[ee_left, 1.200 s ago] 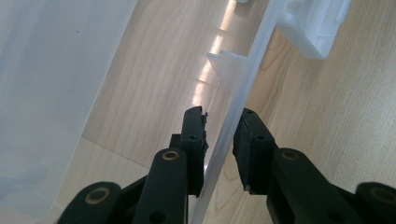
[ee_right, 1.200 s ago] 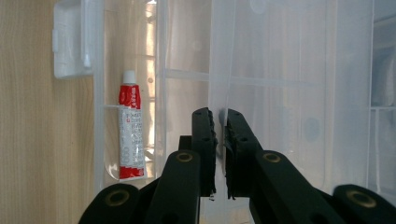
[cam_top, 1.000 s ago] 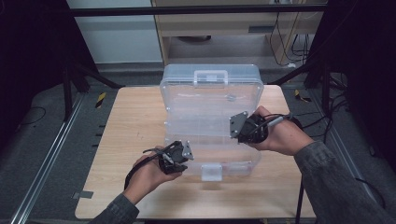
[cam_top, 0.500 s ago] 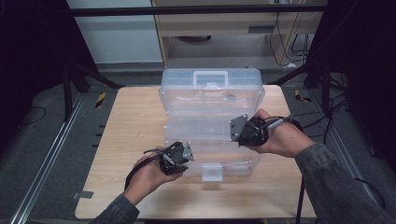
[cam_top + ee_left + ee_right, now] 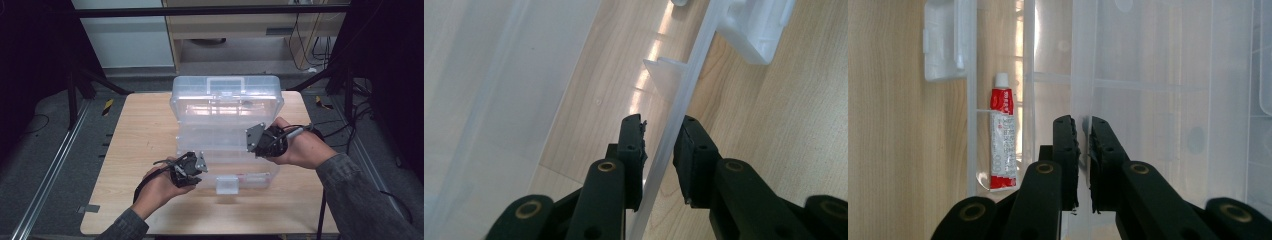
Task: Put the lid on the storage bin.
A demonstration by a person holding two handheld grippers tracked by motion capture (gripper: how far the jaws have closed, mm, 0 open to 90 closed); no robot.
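Fingers of left gripper (image 5: pixel 659 150) apart, straddling front wall of clear box (image 5: pixel 227 127), not clamped. Right gripper (image 5: pixel 1082 145) pinched tight on inner clear panel, likely a tray or divider edge. Probably mid-step handling that panel; next needs steady lift while bracing box. Red-white tube (image 5: pixel 1000 135) inside front compartment, near latch (image 5: pixel 943 40). Box mid-surface (image 5: pixel 130 140).

- Storage box (image 5: pixel 226 107): clear plastic, smooth and glossy, with window glare reflected.
- Latch (image 5: pixel 756 27): white translucent plastic, smooth.
- Table (image 5: pixel 135 145): light wood grain, satin finish.
- Left gripper (image 5: pixel 659 147): matt black plastic, brass-coloured rivets.
- Tube (image 5: pixel 1000 135): glossy red-and-white surface, printed.
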